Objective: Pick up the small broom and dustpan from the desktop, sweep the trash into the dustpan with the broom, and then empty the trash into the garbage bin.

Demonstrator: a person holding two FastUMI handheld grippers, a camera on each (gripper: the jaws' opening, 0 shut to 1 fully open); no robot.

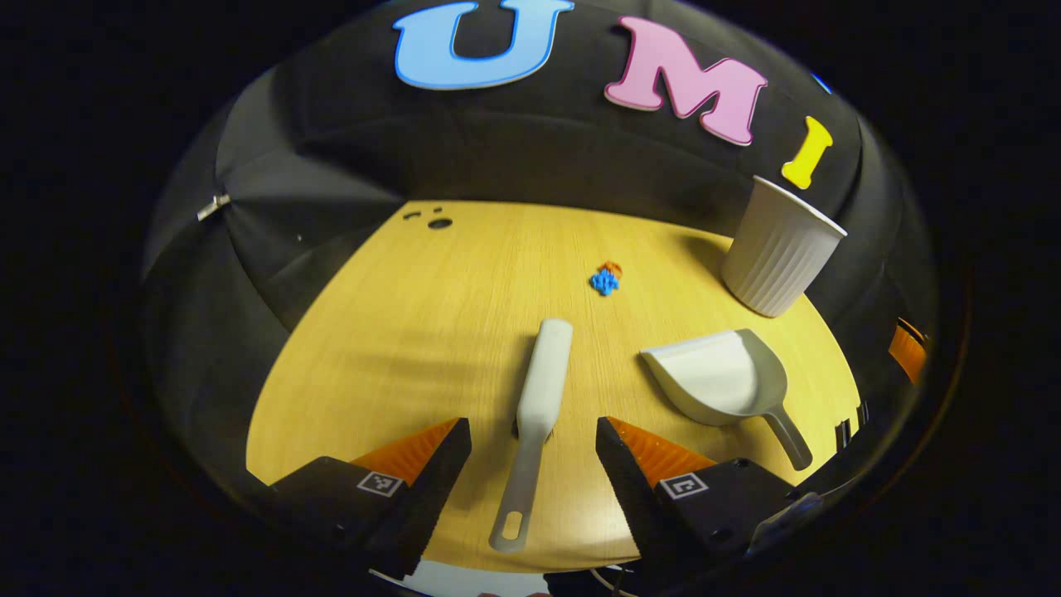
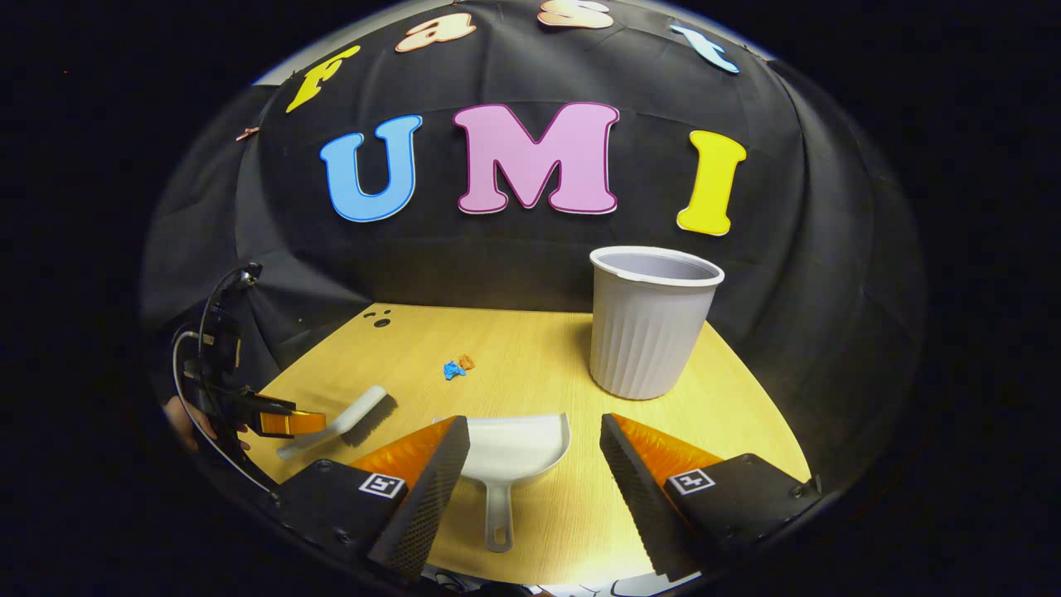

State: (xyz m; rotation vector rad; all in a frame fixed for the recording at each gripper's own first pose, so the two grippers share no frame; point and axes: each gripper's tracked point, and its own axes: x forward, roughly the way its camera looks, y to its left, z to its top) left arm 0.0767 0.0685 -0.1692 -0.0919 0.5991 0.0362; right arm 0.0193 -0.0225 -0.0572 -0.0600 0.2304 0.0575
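The left gripper [image 1: 533, 456] has its fingers spread wide, straddling the broom [image 1: 539, 398] handle without touching; the right gripper [image 2: 535, 464] is likewise released over the dustpan [image 2: 514, 452]. Trash [image 1: 606, 279] (blue and orange scraps) lies mid-table [image 1: 414, 332], the garbage bin [image 2: 651, 332] near the far right edge.

Pale grey broom [image 1: 543, 390], dustpan [image 1: 721, 377], ribbed bin [image 2: 651, 332]; blue-orange trash [image 1: 607, 279]; yellow wood-grain desktop [image 1: 431, 332].

Wooden desktop [image 1: 431, 332]: broom [image 1: 543, 390], dustpan [image 1: 721, 377], bin [image 1: 779, 249], trash [image 1: 606, 280].
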